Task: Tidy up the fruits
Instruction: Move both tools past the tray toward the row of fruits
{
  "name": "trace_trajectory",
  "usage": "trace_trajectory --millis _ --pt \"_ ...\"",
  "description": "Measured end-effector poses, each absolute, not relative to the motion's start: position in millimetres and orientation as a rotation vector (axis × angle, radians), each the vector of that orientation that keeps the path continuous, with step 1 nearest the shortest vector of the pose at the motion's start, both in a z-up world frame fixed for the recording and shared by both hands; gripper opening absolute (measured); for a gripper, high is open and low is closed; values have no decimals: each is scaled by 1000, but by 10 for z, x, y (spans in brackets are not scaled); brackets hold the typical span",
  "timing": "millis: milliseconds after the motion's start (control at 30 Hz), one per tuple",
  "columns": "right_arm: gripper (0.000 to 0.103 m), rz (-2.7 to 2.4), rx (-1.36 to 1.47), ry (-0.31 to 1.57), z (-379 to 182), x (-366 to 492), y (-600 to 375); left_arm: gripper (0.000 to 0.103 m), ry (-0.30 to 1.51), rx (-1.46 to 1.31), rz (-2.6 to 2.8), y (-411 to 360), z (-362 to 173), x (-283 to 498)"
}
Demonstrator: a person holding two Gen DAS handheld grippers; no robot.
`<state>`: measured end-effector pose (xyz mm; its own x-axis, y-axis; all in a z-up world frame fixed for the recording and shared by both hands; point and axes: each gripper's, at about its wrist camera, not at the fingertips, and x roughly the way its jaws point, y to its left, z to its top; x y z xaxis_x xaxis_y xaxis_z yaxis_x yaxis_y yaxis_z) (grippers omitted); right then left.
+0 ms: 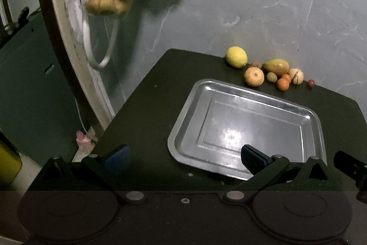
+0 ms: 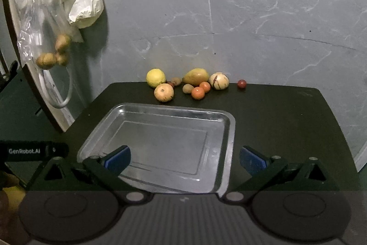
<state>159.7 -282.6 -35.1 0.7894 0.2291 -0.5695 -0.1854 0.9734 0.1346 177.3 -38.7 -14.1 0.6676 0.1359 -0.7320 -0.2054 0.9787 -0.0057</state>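
- The left gripper (image 1: 184,159) has its blue-padded fingers (image 1: 118,156) spread wide and grasping nothing; it hangs over the near left rim of the tray (image 1: 183,128).
- The right gripper (image 2: 184,159) is likewise released and bare, its fingers (image 2: 252,160) straddling the tray's near edge.
- The metal tray lies empty at the middle of the dark bench (image 2: 286,121), its long axis running across the bench.
- The fruits sit clustered at the bench's far edge against the wall, beyond the tray: a lemon (image 2: 156,77), a round peach-coloured fruit (image 2: 163,92), a mango (image 2: 195,77), two small oranges (image 2: 198,93), a striped pale fruit (image 2: 219,81), and a small red one (image 2: 241,83) apart toward the far right.
- The mango's long axis lies along the far edge, its narrower end pointing right.
- A good first pick is probably the lone or outermost fruit, with fingers closing across its short axis so neighbours do not roll.
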Motion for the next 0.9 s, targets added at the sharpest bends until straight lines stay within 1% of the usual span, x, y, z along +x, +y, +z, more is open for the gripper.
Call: trace_trajectory --millis 400,900 --pt "103 195 108 600 -266 1731 -2597 102 787 -41 161 -118 67 2166" --pt "103 99 101 584 -188 2167 -2035 102 747 -21 37 362 91 2857"
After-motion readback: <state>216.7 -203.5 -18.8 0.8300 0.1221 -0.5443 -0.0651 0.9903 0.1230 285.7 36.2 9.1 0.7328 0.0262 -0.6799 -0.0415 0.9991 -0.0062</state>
